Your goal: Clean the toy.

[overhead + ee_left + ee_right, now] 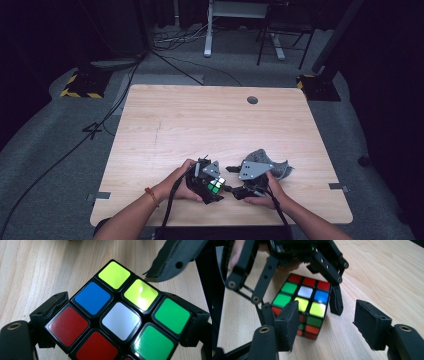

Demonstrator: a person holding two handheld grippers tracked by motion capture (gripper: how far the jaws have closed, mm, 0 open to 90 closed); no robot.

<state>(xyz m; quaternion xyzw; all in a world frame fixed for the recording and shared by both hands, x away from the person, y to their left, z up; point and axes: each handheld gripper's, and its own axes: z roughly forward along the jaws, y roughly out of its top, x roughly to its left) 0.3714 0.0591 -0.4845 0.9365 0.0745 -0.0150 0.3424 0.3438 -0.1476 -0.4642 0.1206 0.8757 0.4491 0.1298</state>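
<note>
Plastic puzzle cube [215, 186], near bench [200, 125] front edge: light, rigid, glossy stickers so slick on faces, layers can twist. Left gripper [212, 187] clamps it across opposite sides, cube resting on wood. Right gripper [325, 323] spread wide, nothing held, one jaw near cube corner. Best hold: flat opposite faces, not corners.

Dark lab or studio, black curtains, floor cables [75, 145], lone wooden table [200, 120], grey carpet

Both hand-held grippers [227, 187] close together
</note>
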